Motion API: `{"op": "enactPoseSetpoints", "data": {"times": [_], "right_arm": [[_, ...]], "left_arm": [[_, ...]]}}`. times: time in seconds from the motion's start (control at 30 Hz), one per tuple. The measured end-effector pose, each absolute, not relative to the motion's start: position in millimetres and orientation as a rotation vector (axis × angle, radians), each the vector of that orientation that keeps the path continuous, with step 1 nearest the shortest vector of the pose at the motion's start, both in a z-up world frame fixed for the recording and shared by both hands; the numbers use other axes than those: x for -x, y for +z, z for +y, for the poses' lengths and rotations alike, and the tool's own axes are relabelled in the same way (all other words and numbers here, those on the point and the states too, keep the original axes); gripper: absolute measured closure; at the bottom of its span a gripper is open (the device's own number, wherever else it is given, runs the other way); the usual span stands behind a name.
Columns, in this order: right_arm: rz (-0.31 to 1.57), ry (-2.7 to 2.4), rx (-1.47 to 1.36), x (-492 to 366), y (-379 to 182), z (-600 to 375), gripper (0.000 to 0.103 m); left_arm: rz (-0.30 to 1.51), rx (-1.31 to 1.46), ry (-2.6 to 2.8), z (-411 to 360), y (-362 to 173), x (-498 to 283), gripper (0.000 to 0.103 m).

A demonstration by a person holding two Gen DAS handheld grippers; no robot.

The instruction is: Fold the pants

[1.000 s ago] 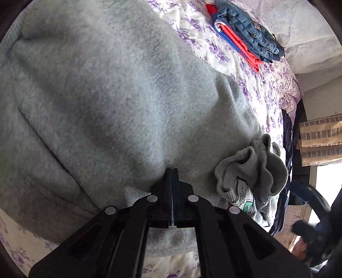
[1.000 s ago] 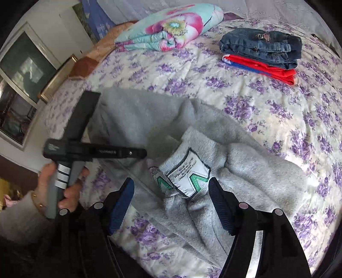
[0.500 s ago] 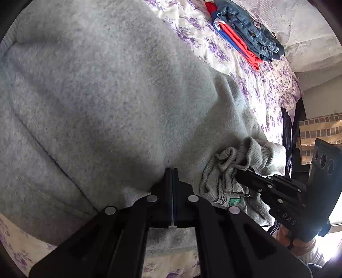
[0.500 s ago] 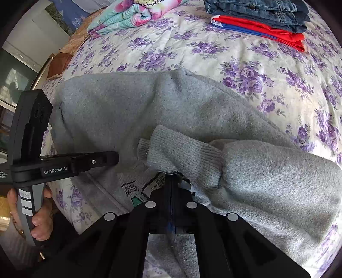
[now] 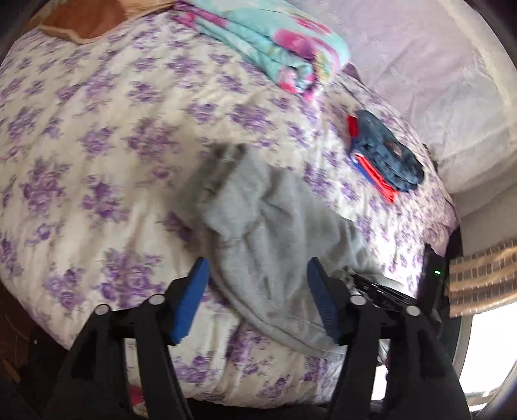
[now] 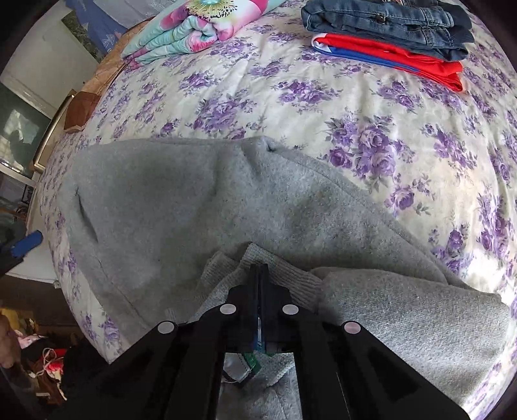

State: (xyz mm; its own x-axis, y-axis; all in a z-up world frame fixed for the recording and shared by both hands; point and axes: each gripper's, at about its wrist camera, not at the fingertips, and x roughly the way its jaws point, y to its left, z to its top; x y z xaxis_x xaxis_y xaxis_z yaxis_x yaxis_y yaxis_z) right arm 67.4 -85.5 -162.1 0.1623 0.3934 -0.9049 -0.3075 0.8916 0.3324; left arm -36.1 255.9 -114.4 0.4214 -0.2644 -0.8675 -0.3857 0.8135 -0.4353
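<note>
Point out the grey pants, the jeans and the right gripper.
grey pants (image 6: 194, 200), right wrist view, flat middle of the fabric.
jeans (image 6: 387, 22), right wrist view, top folded layer.
right gripper (image 6: 258, 274), right wrist view, shut fingertips on the ribbed cuff.

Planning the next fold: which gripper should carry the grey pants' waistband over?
Right. The right gripper is already shut on the waistband of the pants; the left gripper hangs above them, jaws opening, holding nothing.

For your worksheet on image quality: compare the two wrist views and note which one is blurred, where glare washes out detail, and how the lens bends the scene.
Left wrist view: motion-smeared, the grey pants soft-edged; the window corner at lower right blown out white. Right wrist view: sharp, the pants' knit and the floral bedspread crisp. Both: fisheye, bed bulging, dark round borders.
</note>
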Motion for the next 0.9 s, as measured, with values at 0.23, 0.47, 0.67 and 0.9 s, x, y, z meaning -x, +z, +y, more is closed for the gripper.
{"op": "enactPoseSetpoints", "data": {"times": [0.23, 0.47, 0.67, 0.9], "right_arm": [[1.21, 0.552, -0.137, -35.2, -95.2, -121.5, 0.097], [1.226, 0.492, -0.195, 1.3, -86.6, -164.6, 0.076], [1.26, 0.54, -0.231, 11.6, -101.5, -155.5, 0.075], [1.24, 0.78, -0.151, -3.8, -107.9, -74.1, 0.079]], "left_arm": [[1.209, 0.905, 0.101, 293.9, -172.4, 31.6, 0.027], [1.221, 0.988, 0.037, 281.9, -215.1, -27.1, 0.005], [1.171, 0.819, -0.092, 248.1, -169.2, -59.9, 0.065], [1.054, 0.506, -0.219, 173.0, -78.0, -39.6, 0.066]]}}
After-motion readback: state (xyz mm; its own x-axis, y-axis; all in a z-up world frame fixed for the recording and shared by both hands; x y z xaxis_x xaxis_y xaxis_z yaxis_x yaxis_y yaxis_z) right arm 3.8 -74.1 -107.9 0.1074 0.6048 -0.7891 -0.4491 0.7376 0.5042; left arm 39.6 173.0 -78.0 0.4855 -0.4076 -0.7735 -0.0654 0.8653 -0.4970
